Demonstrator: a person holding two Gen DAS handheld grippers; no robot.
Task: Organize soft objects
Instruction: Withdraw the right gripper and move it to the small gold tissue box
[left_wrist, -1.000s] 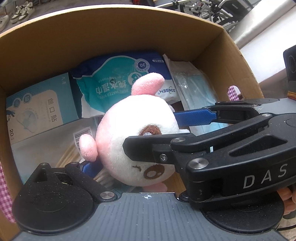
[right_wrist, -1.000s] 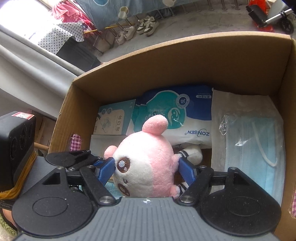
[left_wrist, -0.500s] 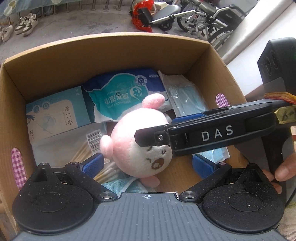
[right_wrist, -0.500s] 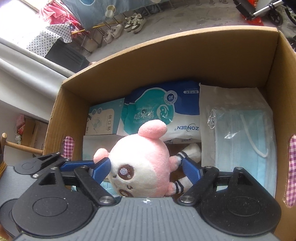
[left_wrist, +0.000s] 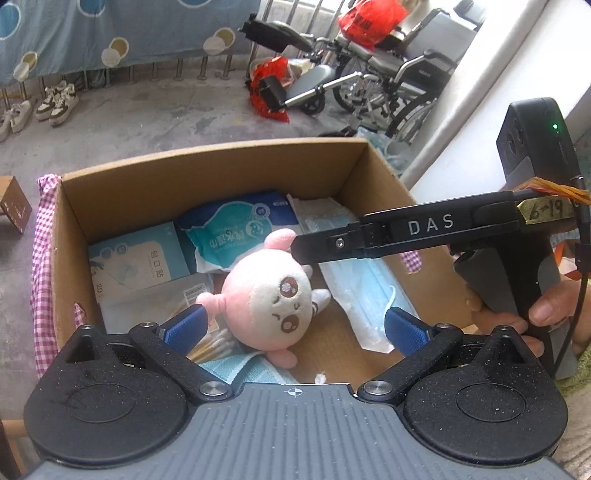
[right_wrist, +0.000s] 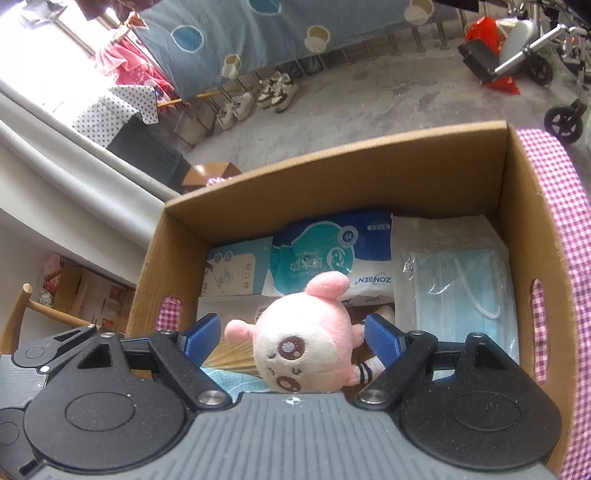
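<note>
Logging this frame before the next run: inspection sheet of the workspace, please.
Surface: cardboard box, open top, on pink checked cloth.
Job's things: pink plush toy lies in the box, on a cotton swab pack and the bare box floor.
Clutter: wet wipes pack, plaster box, bagged face masks, all in the box.
Grippers: left gripper open, above the box, plush between its fingers, untouched. Right gripper open, fingers either side of the plush; contact cannot be told.
Cables: orange wires and a black lead on the right gripper's handle.
Surroundings: wheelchairs, shoes, hung blue sheet, concrete floor.
</note>
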